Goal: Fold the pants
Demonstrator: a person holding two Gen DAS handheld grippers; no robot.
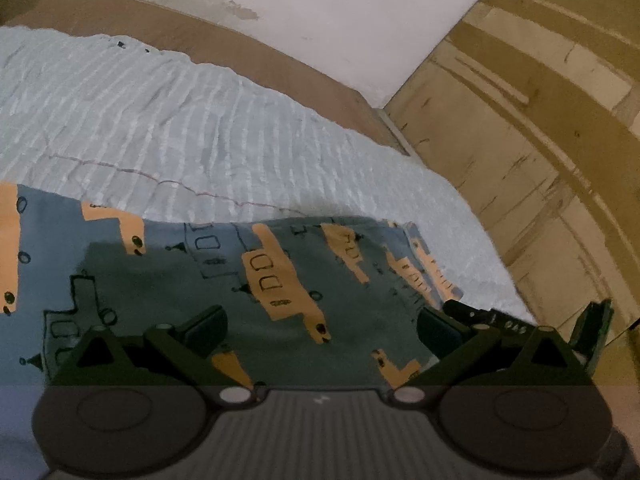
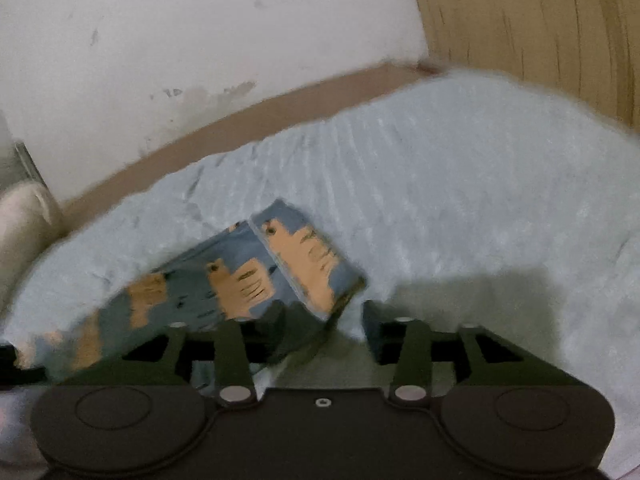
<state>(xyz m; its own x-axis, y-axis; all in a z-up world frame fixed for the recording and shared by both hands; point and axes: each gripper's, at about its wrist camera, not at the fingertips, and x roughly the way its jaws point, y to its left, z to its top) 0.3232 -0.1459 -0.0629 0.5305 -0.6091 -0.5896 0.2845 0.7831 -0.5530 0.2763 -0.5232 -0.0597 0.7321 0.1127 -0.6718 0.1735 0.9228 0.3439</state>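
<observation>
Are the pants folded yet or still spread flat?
Folded at least once: in the right wrist view the pants show stacked layers with doubled edges, on the light blue bedspread. How many folds, cannot tell.

Blue pants with orange building print – lying flat, folded over, on the pale bedcover.
</observation>
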